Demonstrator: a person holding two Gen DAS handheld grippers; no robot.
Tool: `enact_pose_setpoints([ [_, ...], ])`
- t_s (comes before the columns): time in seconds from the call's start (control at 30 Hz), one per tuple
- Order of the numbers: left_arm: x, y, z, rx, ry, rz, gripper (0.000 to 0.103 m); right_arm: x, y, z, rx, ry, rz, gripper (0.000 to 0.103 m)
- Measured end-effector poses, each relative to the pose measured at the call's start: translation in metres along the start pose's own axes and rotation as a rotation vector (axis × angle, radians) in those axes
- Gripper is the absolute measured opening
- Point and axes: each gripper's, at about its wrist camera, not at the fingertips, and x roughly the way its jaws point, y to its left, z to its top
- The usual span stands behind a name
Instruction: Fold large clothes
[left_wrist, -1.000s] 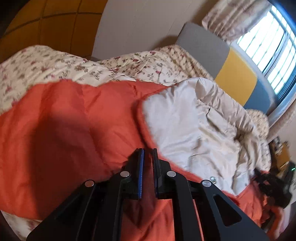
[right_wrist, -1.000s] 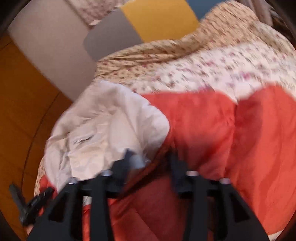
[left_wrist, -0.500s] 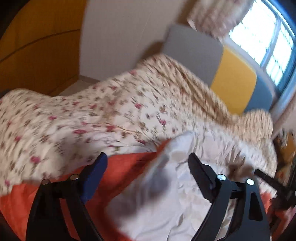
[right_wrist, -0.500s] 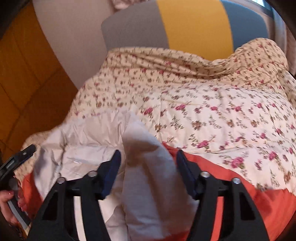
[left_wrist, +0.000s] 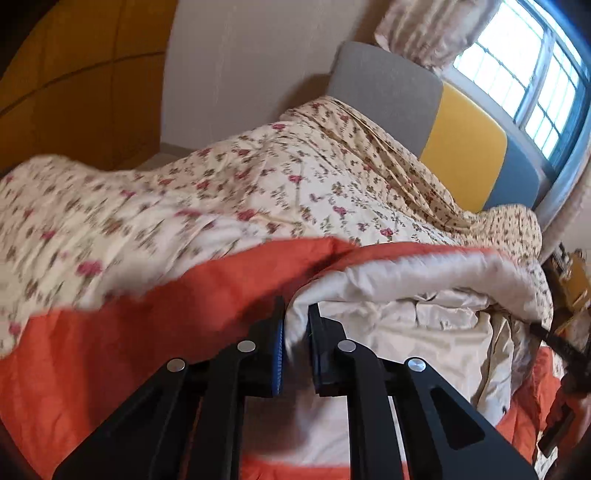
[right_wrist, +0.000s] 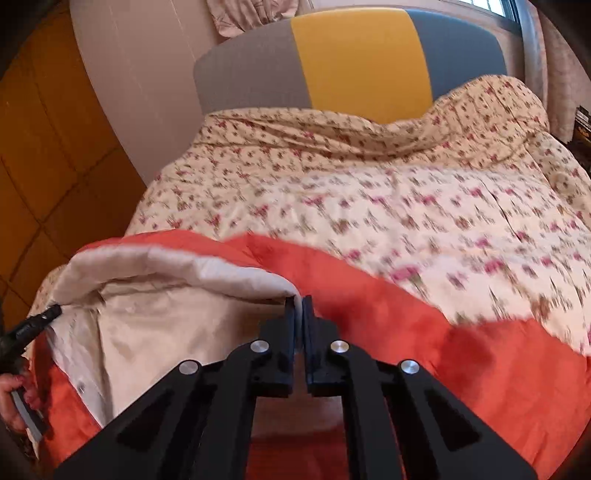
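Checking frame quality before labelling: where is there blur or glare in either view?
Left wrist view: floral bedspread smeared by motion at left, window blown out. Right wrist view: bedspread blurred at right, headboard sharp; strong fisheye bending in both.

Ahead of each tool, the flowered quilt (right_wrist: 369, 206) lies open up to the headboard (right_wrist: 354, 55). A folded-over jacket (left_wrist: 406, 314) bulges between the tools, blocking sideways passage. The wall (left_wrist: 240, 66) closes the far-left side.
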Motion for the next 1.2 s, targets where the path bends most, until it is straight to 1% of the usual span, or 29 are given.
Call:
enact_pose_setpoints([
  [0.1, -0.003, 0.016, -0.016, -0.060, 0.025, -0.024, 0.012, 0.006, -0.007, -0.017, 0.006, 0.013, -0.017, 0.003],
  [0.2, 0.002, 0.026, -0.030, -0.097, 0.031, -0.052, 0.012, 0.011, -0.012, -0.031, 0.019, -0.008, -0.026, 0.001],
  [0.33, 0.002, 0.027, -0.039, -0.081, 0.007, -0.072, 0.014, 0.014, -0.007, -0.037, -0.003, -0.038, -0.059, 0.001],
  [0.37, -0.001, 0.028, -0.041, -0.088, 0.005, -0.068, 0.019, 0.014, -0.007, -0.037, -0.003, -0.042, -0.058, 0.002],
  [0.43, -0.017, 0.028, -0.045, -0.106, -0.009, -0.047, 0.021, 0.013, -0.008, -0.038, 0.005, -0.050, -0.046, 0.002],
  [0.5, -0.037, 0.025, -0.048, -0.121, -0.056, -0.002, 0.021, 0.013, -0.010, -0.039, 0.013, -0.057, -0.034, 0.002],
  [0.53, -0.050, 0.020, -0.049, -0.127, -0.100, 0.032, 0.022, 0.013, -0.010, -0.040, 0.015, -0.061, -0.032, 0.002],
  [0.57, -0.062, 0.012, -0.047, -0.128, -0.143, 0.034, 0.026, 0.013, -0.010, -0.040, 0.015, -0.064, -0.031, 0.002],
  [0.6, -0.070, 0.002, -0.043, -0.119, -0.174, 0.007, 0.035, 0.012, -0.010, -0.040, 0.015, -0.066, -0.030, 0.002],
  [0.63, -0.074, -0.010, -0.037, -0.100, -0.190, -0.018, 0.041, 0.012, -0.009, -0.041, 0.015, -0.068, -0.029, 0.002],
  [0.67, -0.074, -0.026, -0.031, -0.072, -0.195, -0.042, 0.053, 0.012, -0.009, -0.041, 0.015, -0.069, -0.029, 0.002],
  [0.7, -0.074, -0.042, -0.025, -0.044, -0.199, -0.068, 0.055, 0.012, -0.009, -0.041, 0.014, -0.071, -0.030, 0.002],
  [0.77, -0.068, -0.075, -0.014, 0.015, -0.203, -0.096, 0.055, 0.011, -0.009, -0.042, 0.011, -0.074, -0.032, 0.002],
  [0.83, -0.050, -0.113, -0.003, 0.085, -0.182, -0.077, 0.055, 0.011, -0.008, -0.042, 0.010, -0.078, -0.033, 0.002],
  [0.9, -0.033, -0.131, -0.001, 0.098, -0.157, -0.072, 0.055, 0.012, -0.008, -0.043, 0.011, -0.079, -0.032, 0.002],
  [0.97, -0.004, -0.142, -0.001, 0.087, -0.092, -0.060, 0.055, 0.012, -0.008, -0.043, 0.014, -0.079, -0.028, 0.002],
  [1.0, 0.006, -0.143, -0.003, 0.086, -0.063, -0.053, 0.055, 0.012, -0.008, -0.043, 0.015, -0.080, -0.025, 0.002],
  [1.03, 0.022, -0.141, -0.010, 0.092, -0.010, -0.030, 0.055, 0.012, -0.009, -0.043, 0.017, -0.081, -0.023, 0.002],
  [1.1, 0.036, -0.134, -0.030, 0.088, 0.052, -0.023, 0.054, 0.012, -0.010, -0.043, 0.019, -0.083, -0.017, 0.002],
  [1.17, 0.046, -0.125, -0.053, 0.107, 0.081, -0.049, 0.054, 0.011, -0.008, -0.043, 0.014, -0.083, -0.021, 0.003],
  [1.2, 0.045, -0.122, -0.064, 0.122, 0.058, -0.075, 0.054, 0.011, -0.008, -0.043, 0.007, -0.082, -0.028, 0.004],
])
